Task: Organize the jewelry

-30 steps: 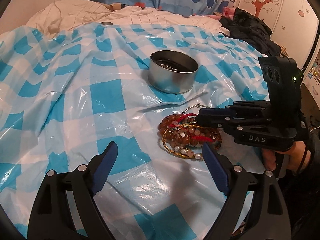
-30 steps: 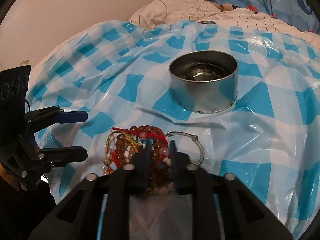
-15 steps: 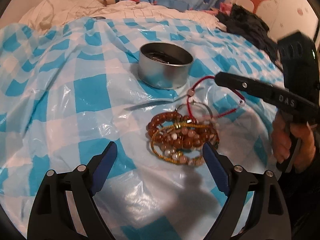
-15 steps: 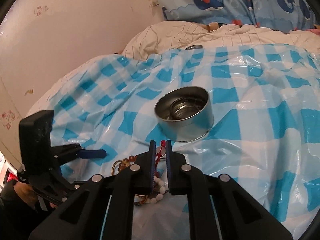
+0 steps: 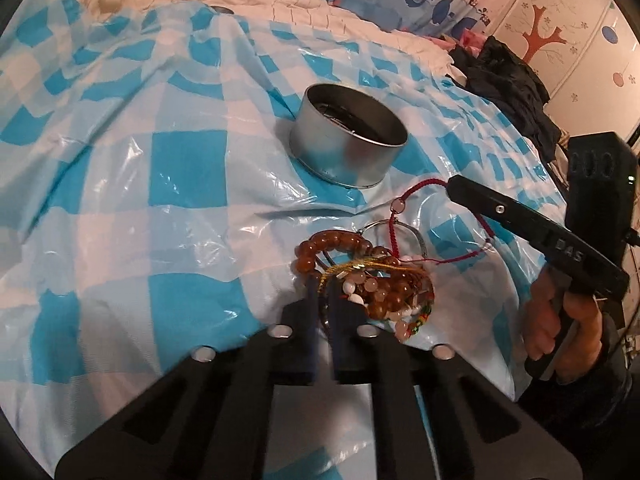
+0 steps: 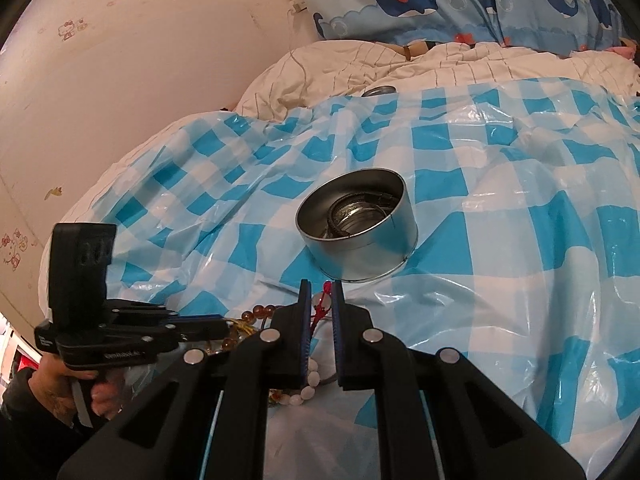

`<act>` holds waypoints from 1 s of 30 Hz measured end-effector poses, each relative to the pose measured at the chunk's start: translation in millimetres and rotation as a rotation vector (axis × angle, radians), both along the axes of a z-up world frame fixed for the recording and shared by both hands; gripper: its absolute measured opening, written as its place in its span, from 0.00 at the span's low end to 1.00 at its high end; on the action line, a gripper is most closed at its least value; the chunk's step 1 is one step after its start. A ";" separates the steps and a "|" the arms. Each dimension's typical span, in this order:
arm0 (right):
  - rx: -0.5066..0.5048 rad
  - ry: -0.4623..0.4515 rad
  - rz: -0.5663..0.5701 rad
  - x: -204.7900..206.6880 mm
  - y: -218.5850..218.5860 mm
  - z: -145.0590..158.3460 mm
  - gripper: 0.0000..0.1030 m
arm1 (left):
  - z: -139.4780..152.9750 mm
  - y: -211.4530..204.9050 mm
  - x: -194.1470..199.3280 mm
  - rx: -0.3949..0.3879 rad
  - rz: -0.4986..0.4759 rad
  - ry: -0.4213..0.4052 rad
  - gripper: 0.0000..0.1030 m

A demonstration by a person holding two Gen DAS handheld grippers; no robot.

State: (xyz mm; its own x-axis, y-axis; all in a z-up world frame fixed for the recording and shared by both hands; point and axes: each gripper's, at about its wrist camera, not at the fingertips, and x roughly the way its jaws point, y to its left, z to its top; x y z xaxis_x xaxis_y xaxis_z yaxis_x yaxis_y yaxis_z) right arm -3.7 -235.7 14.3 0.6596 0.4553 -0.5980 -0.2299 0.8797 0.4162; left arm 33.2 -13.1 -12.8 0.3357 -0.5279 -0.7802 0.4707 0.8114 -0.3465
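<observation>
Now | right gripper [image 6: 320, 286] pinches thin red cord bracelet [image 5: 416, 189] | left gripper [image 5: 322, 280] clamps glossy bead pile [image 5: 384, 292] | round metal tin [image 5: 347, 135]

My matt black plastic grippers [image 5: 322, 292] [image 6: 320, 300] work over a glossy, crinkled checked plastic sheet [image 5: 192, 176], where a brushed metal tin [image 5: 348, 136] gleams dully mid-frame beside shiny amber and pearly beads [image 5: 384, 292] and a braided red cord [image 5: 420, 188].

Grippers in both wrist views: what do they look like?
Both are matte black plastic. The left gripper and right gripper have blue-edged finger pads and round silver fasteners. Each has a boxy black block on top; the right one's body bears white "DAS" lettering. Bare hand, dark sleeve.
</observation>
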 end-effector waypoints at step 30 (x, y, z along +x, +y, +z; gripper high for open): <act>0.072 -0.205 -0.127 -3.4 -46.6 44.2 0.10 | 68.0 -17.5 41.2 -0.324 0.040 -0.079 0.02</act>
State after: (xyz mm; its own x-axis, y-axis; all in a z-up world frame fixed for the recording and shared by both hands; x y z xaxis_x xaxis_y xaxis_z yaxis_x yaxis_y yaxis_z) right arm -7.1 -282.4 58.5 0.8185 0.3976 -0.4146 -0.2053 0.8766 0.4353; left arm 74.4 -30.5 55.2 0.4139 -0.7296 -0.5444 0.4767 0.6832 -0.5532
